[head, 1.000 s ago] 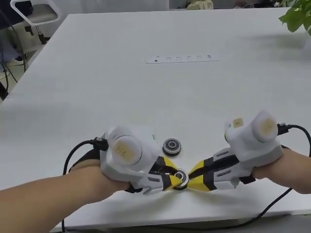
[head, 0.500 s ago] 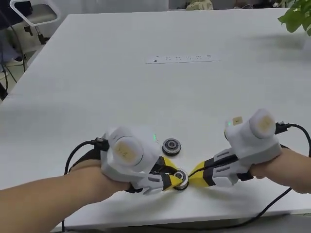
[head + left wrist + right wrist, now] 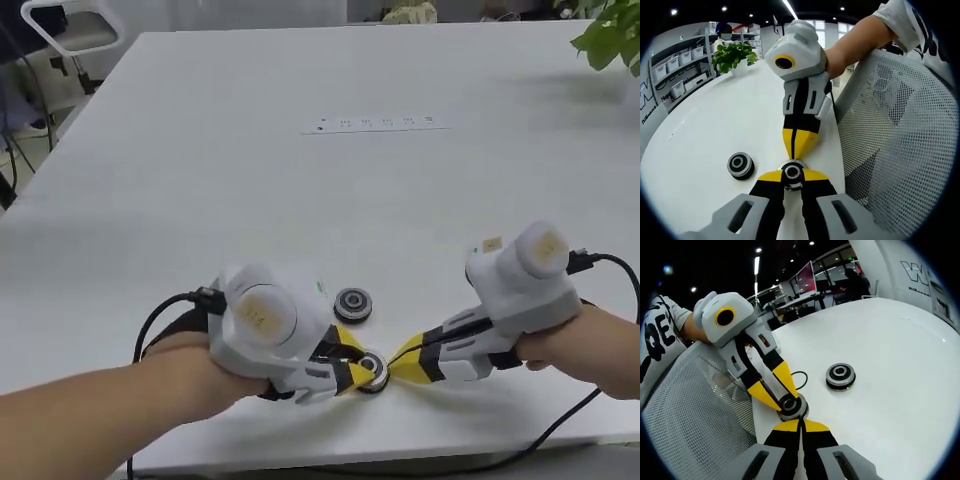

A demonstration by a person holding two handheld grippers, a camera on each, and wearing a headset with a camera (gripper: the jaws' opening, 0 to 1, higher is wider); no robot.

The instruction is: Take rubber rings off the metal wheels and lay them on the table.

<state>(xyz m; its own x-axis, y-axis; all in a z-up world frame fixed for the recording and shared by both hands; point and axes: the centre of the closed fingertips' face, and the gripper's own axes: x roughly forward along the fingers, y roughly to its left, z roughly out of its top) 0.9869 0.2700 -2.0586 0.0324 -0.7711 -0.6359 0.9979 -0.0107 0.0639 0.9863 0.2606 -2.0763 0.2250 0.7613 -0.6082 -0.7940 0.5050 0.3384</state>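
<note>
One wheel (image 3: 373, 366), near table (image 3: 455, 418) edge, in left tool (image 3: 792, 176).

Right gripper view: big outlined "W" on wall (image 3: 914, 271), far up-right of jaws, rest of word cut off. Black "QE" on white shirt (image 3: 656, 339), far left of jaws, partial. Left gripper view: dark print on sleeve (image 3: 921, 29), up-right of jaws, unreadable. Lettering on side wall (image 3: 647, 100), far left, unreadable.
</note>
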